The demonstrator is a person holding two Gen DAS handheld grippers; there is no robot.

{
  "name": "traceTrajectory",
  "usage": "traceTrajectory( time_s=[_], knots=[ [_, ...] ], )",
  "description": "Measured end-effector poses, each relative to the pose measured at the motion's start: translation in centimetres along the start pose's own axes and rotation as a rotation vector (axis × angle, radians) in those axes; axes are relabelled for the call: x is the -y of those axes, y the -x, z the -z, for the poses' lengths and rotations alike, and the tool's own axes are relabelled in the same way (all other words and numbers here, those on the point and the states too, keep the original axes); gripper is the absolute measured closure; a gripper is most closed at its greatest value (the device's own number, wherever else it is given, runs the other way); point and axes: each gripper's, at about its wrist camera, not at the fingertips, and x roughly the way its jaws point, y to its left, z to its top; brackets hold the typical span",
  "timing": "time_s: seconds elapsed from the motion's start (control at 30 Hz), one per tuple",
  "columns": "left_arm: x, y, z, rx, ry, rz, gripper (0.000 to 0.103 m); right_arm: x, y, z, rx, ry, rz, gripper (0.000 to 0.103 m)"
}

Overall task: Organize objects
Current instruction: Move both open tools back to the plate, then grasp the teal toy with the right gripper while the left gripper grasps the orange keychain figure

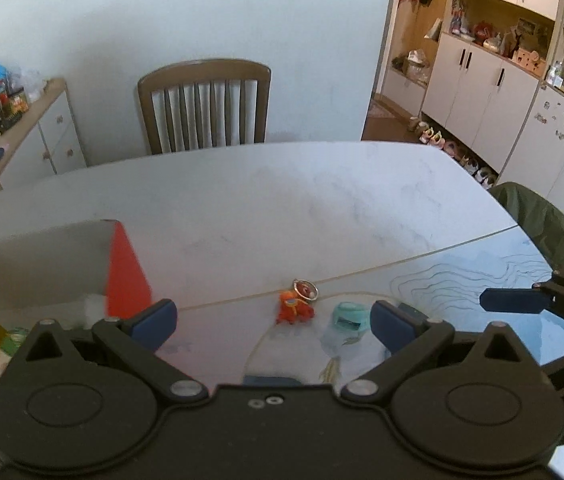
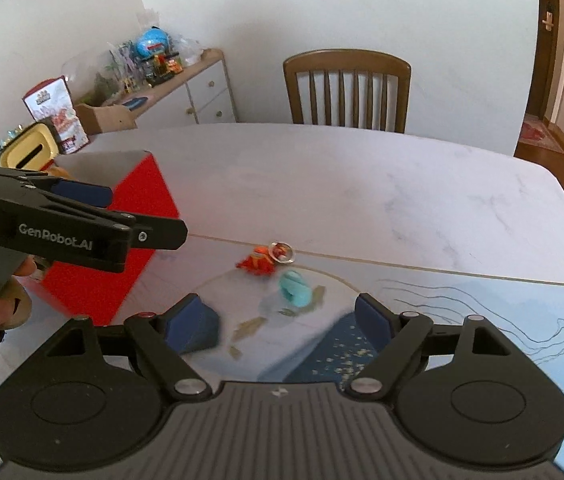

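Two hand-held grippers are shown above a pale marbled desk. The left gripper is seen with its jaws wide apart and empty; the right gripper likewise, jaws apart and holding nothing. An orange-red toy with a metal key ring touching it, and a teal object just beside it, are seen near the desk's middle, at the edge of a printed blue mat. A red-sided open box is placed at the left, well apart from the toys. Beyond the toys the desk lies bare up to its rounded far edge, where a wooden chair is drawn close. "GenRobot.AI" can be read on the left gripper's side in the right wrist view.
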Motion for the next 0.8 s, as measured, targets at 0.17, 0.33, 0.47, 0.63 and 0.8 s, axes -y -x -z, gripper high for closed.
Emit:
traceTrajectory(
  time_s=[0.17,0.33,0.47,0.63,0.8],
  knots=[
    [1.2,-2.7,0.3,-0.031,-0.007,-0.013,0.001,1.6,-1.5,0.5,-0.020,0.036,-0.016,0.019],
    [2.0,-5.2,0.6,-0.057,-0.022,-0.037,0.001,1.9,-3.5,0.5,-0.036,0.072,-0.031,0.019],
    [1.8,-6.8,0.9,-0.082,-0.006,-0.055,0.001,2.0,-5.3,0.5,-0.052,0.102,-0.045,0.026],
    [1.6,-8.8,1.0,-0.109,0.002,-0.069,0.001,2.1,-7.7,0.7,-0.081,0.142,-0.057,0.039],
    [1.4,-10.4,1.1,-0.130,0.001,-0.092,0.001,2.2,-9.6,0.7,-0.092,0.157,-0.065,0.049]
  ],
)
